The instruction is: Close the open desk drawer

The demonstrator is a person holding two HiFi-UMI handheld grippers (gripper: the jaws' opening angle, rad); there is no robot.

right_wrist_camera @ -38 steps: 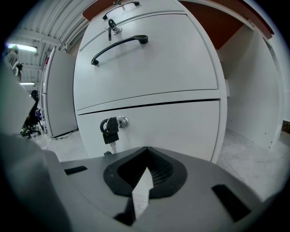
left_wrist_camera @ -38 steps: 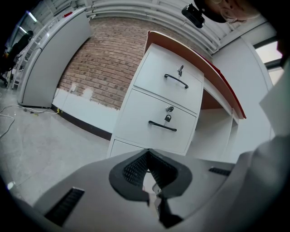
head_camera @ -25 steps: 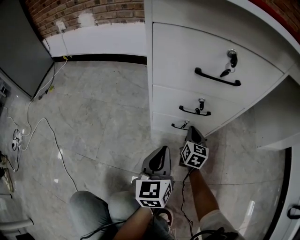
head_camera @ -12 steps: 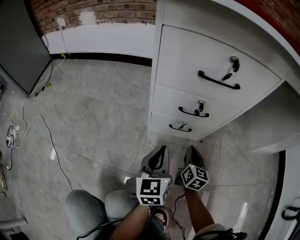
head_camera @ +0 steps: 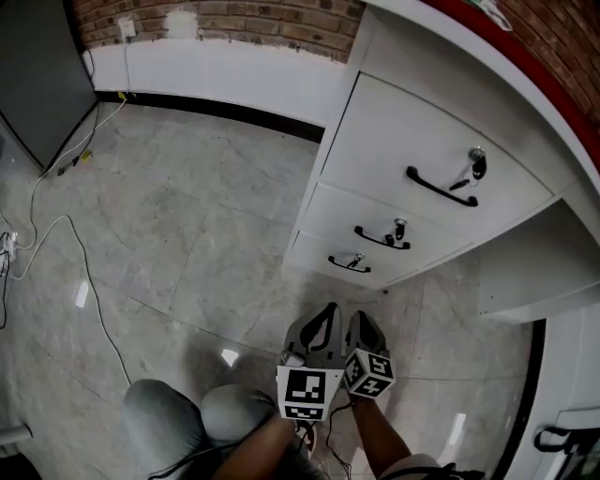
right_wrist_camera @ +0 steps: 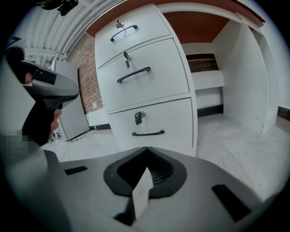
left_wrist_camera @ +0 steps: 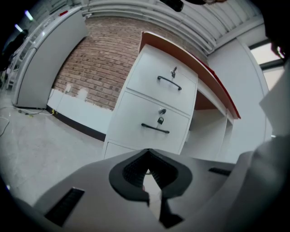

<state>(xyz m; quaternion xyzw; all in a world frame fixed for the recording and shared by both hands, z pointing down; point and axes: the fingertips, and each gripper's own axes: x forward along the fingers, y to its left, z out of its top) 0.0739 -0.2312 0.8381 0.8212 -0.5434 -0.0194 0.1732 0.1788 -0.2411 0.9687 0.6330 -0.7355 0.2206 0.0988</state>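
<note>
White drawer (head_camera: 314, 255) looks flush already, straight ahead and well apart from both claws; right gripper (head_camera: 362, 323) marginally nearer than left gripper (head_camera: 328, 314), both clenched empty.

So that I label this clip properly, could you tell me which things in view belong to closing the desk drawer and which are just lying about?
For the job:
- desk drawers, all three look shut
- their black handles
- left hand-held gripper
- right hand-held gripper

Lying about:
- white cable on the floor
- dark panel
- wall socket
</note>
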